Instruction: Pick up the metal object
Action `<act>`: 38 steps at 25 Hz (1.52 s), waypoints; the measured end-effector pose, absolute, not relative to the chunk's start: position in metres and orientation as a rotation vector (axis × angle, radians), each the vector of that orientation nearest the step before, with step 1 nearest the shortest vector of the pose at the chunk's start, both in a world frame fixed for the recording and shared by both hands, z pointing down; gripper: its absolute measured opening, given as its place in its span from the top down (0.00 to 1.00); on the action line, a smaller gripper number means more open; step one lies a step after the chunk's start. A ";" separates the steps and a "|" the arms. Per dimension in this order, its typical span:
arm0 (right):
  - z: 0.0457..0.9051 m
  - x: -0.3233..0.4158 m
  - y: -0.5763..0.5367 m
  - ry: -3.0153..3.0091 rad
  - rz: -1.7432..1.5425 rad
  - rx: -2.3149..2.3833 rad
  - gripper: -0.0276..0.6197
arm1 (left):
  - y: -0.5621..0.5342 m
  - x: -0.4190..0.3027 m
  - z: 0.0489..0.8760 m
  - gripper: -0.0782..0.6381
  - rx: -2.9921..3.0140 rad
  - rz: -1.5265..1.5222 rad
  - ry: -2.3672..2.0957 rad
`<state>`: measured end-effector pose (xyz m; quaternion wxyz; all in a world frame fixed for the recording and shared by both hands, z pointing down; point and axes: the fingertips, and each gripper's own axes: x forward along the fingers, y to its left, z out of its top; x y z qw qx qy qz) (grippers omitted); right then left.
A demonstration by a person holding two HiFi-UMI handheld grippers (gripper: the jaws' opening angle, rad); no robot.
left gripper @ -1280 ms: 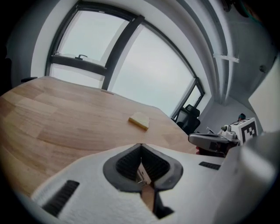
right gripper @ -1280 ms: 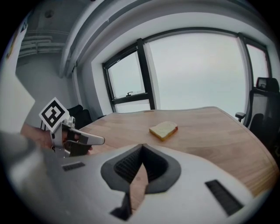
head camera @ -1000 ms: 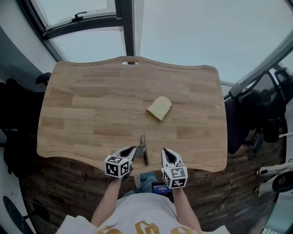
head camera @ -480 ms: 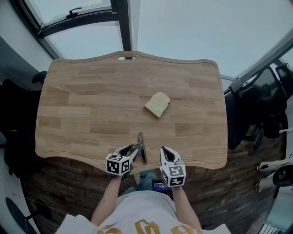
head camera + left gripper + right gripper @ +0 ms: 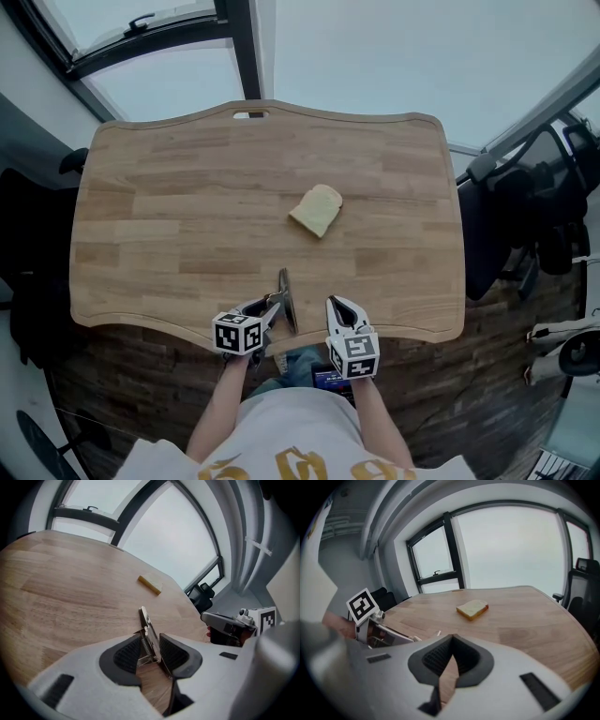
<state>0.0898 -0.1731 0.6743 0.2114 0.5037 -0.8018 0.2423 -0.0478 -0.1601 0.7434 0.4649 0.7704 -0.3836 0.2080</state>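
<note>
The metal object (image 5: 286, 300) is a slim, silvery-grey strip, long and flat. The left gripper view shows a small coil spring on its side and a squared-off far end (image 5: 147, 629). From the head view it reads only as a thin dark bar. It lies on the wooden worktop (image 5: 169, 206) close to the near edge, pointing away from the person towards a slice of bread (image 5: 316, 209) that sits well apart near the middle of the worktop.

The left tool (image 5: 273, 306) has the object between its jaws, and they are closing on it. The rear part with the spring stands between the ribbed black pads (image 5: 126, 654), while the front part juts out past the tips. The right-hand pad looks to be against the metal and the other seems just short of the spring, though that gap is hard to judge. The object appears to rest on the wood.

The right tool (image 5: 341, 313) sits just beside the object on its right, apart from it, clenched with its tips together and nothing between them (image 5: 453, 637).
</note>
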 end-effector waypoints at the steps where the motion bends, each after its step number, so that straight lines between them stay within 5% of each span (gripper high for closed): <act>1: 0.675 0.090 -0.174 -2.227 0.671 1.397 0.94 | -0.160 -0.047 0.744 0.73 1.884 0.507 -0.938; 15: 0.677 0.092 -0.177 -2.216 0.661 1.379 0.94 | -0.167 -0.045 0.749 0.83 1.707 0.245 -0.906; 38: 0.657 0.087 -0.178 -2.244 0.626 1.419 0.94 | -0.177 -0.056 0.723 0.85 1.695 0.093 -0.927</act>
